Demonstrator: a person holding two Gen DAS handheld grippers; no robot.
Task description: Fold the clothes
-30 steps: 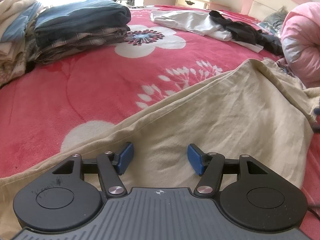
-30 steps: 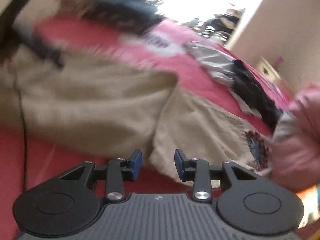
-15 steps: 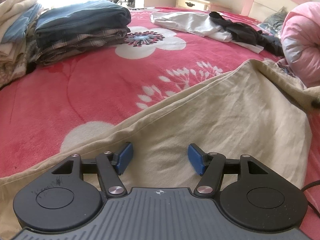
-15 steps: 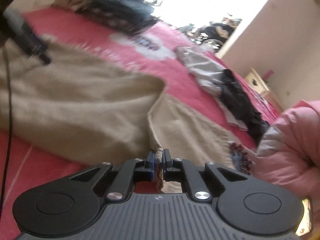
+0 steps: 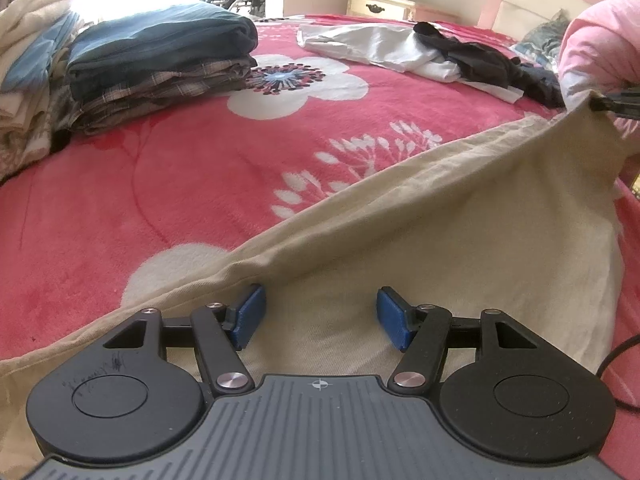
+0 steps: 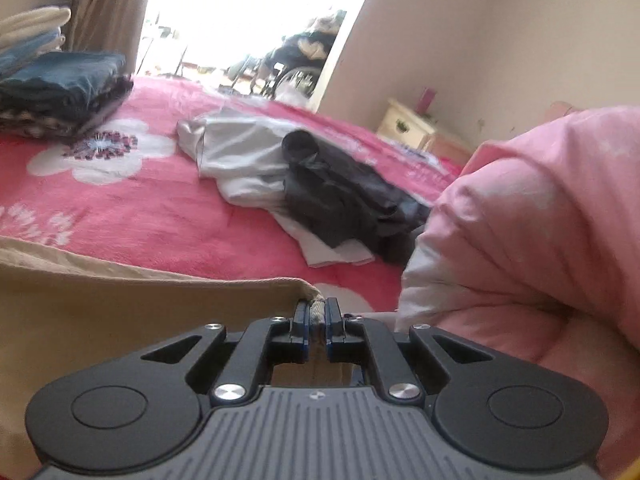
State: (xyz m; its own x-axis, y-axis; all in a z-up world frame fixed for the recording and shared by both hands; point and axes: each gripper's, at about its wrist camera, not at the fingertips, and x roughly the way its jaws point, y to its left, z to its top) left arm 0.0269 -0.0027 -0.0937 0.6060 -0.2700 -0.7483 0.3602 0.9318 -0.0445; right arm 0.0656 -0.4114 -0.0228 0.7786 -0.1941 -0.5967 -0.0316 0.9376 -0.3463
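A beige garment (image 5: 440, 220) lies spread on the red flowered blanket (image 5: 160, 180). My left gripper (image 5: 322, 314) rests over its near part, open, with the blue pads (image 5: 250, 312) apart and only flat cloth between them. My right gripper (image 6: 316, 320) is shut on a corner hem of the beige garment (image 6: 120, 320). In the left wrist view the right gripper's tip (image 5: 612, 102) shows at the far right, holding that corner lifted, so the cloth's edge runs taut toward it.
A stack of folded clothes (image 5: 160, 64) sits at the far left of the bed. A white-grey garment (image 5: 380, 46) and a black one (image 5: 492, 64) lie unfolded at the back. A rolled pink quilt (image 6: 540, 240) bulks at the right. A nightstand (image 5: 380, 2) stands beyond the bed.
My right gripper closed on the beige garment's hem, then swung away with it, lifting that corner and stretching the cloth. The left gripper stayed in place, open.
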